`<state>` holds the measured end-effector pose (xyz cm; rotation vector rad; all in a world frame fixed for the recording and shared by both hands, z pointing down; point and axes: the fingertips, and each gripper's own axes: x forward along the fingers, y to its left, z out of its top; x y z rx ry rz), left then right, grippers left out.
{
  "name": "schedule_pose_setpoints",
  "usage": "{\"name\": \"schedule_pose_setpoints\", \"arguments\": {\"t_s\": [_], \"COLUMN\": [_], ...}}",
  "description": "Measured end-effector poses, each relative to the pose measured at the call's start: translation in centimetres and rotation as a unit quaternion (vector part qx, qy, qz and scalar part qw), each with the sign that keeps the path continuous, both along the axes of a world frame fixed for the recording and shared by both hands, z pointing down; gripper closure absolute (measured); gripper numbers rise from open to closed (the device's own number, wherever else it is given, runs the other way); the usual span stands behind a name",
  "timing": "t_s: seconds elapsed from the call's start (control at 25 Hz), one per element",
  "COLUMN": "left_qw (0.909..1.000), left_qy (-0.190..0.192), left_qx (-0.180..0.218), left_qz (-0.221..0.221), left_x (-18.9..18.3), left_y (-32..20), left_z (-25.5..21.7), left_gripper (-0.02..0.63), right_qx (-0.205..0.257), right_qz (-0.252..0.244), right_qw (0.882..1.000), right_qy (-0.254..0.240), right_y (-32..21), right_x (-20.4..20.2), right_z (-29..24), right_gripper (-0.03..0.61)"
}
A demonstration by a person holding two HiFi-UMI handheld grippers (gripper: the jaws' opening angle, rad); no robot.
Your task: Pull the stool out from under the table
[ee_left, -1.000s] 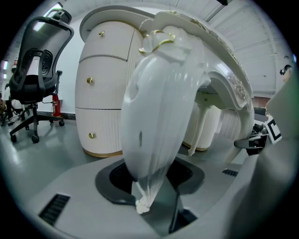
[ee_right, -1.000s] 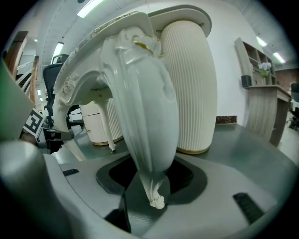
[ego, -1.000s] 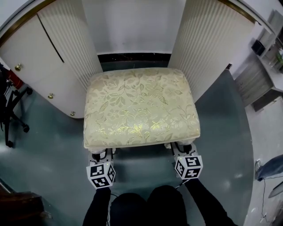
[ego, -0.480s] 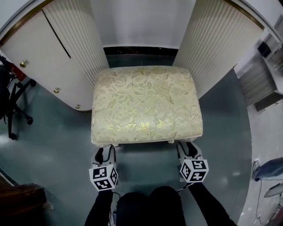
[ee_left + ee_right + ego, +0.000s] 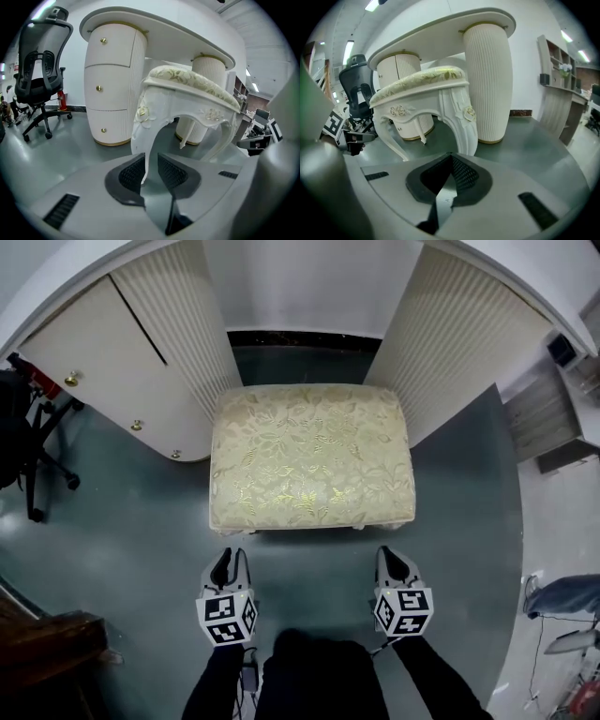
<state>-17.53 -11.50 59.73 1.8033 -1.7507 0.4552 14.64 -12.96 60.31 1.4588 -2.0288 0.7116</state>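
Head view: stool point(image 5: 309, 456) between two white table legs point(image 5: 450, 343), black chair point(image 5: 23, 446) nearby. Left hand-held gripper point(image 5: 228, 557) closing on nothing; right hand-held gripper point(image 5: 389, 554) pressed together, empty.

A black chair point(image 5: 358, 89) stands ahead and left of the right gripper point(image 5: 450, 155); shelves point(image 5: 557, 65) stand to its right.
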Motion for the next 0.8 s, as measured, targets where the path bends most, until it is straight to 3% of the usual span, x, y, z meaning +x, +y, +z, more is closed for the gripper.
{"name": "schedule_pose_setpoints", "arguments": {"t_s": [0.8], "left_qw": [0.9993], "left_qy": [0.005], "left_qx": [-0.031], "left_qz": [0.021], "left_x": [2.0], "left_y": [1.3], "left_z": [-19.1], "left_gripper": [0.545], "right_qx": [-0.043], "right_qz": [-0.044], "right_qw": [0.998], "right_qy": [0.010], "right_y": [3.2], "right_x": [-2.2], "right_z": [-18.9], "right_gripper": [0.575]}}
